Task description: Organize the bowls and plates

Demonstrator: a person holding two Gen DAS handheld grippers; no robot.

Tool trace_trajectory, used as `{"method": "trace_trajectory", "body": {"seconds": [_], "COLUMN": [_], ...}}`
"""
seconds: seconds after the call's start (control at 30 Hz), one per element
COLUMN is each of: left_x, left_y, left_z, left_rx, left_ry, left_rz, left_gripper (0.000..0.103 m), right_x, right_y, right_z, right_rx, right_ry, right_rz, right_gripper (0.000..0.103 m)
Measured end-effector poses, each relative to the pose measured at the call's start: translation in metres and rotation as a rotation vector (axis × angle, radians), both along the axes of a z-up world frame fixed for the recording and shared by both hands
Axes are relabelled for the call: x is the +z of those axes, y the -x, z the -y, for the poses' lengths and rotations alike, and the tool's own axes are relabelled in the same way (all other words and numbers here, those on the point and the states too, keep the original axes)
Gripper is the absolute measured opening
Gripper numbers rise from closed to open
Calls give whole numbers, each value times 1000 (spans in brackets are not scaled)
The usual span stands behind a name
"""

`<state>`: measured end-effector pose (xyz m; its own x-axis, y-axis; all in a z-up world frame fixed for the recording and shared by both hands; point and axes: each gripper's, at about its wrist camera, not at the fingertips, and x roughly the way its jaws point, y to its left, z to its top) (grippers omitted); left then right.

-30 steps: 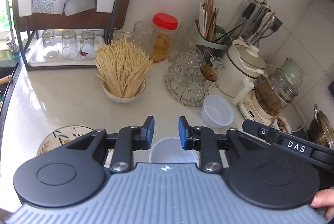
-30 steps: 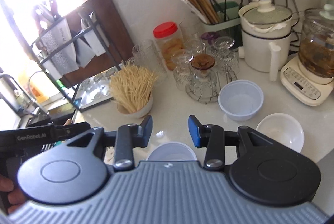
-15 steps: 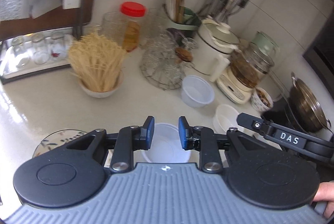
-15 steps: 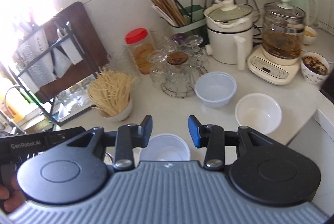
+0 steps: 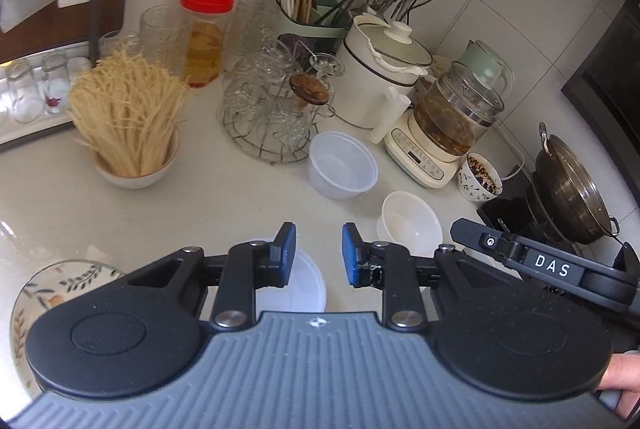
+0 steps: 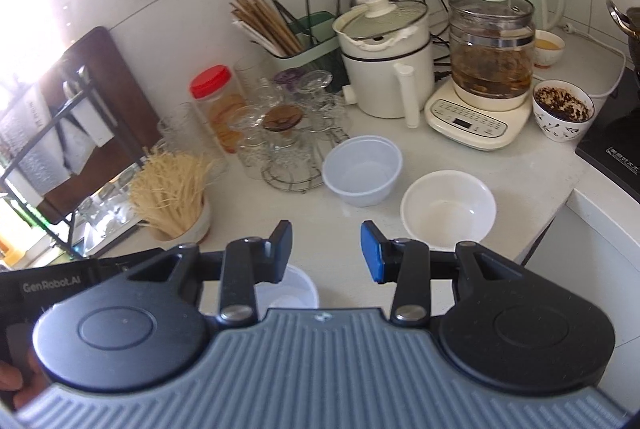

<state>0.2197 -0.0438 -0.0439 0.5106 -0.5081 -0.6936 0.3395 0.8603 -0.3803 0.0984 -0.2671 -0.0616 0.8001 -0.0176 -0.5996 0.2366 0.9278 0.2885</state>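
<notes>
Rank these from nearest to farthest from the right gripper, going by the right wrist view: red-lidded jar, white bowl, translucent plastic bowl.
From the right gripper:
1. white bowl, just ahead to the right.
2. translucent plastic bowl, ahead, beside the glass rack.
3. red-lidded jar, far back left.

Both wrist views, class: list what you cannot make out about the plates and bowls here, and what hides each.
- Translucent bowl, left wrist view: the near half is hidden by the left gripper body.
- Same bowl, right wrist view: mostly hidden behind the right gripper.
- Patterned plate, left wrist view: cut off by the gripper body; absent from the right wrist view.
- White bowl, left wrist view: the near rim is hidden behind the gripper.
</notes>
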Motion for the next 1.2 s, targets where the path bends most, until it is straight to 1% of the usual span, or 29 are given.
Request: {"method": "trace_trajectory", "body": {"seconds": [0.17,0.3,0.47,0.5,0.6,0.63,0.7,0.77,0.87,0.97,1.07,1.2], "left_x": [-7,-16,-26,-27,-31,-32,-36,-39,-44,-54,-65,-81], "left_y": [-24,-45,-72,-78,-93,-97,-107,-117,-128,-138,-146,-154], "left_z": [27,49,70,73,84,86,88,93,106,117,128,137], "left_rx": [19,43,94,104,139,153,189,214,240,255,273,304], "left_ry": [-10,-23,-37,-38,-67,-78,-72,-61,-100,-84,-99,-98], "left_rz": [-11,-43,-90,-96,-79,-74,-101,-125,-130,-155,-185,-242], "left_gripper": [29,29,29,30,37,37,37,37,41,42,42,42], "right_x": [-4,-7,-13,-13,-14,-15,-18,-21,-28,-34,-42,-54], "right_y": [-22,-44,-75,-81,-99,-106,-118,-130,-150,-169,-187,-210], "right_z": [25,47,74,79,98,104,116,124,139,149,158,165], "right_rx": [10,30,72,85,115,114,130,149,177,218,271,336], "right_ry": [-3,5,-11,-14,-33,-36,-61,-44,-62,-58,-66,-98], "right_rz": [-11,-25,-48,-48,-41,-43,-58,-70,-104,-135,-163,-212], "right_gripper": [42,42,42,42,42,42,42,42,42,42,42,42]}}
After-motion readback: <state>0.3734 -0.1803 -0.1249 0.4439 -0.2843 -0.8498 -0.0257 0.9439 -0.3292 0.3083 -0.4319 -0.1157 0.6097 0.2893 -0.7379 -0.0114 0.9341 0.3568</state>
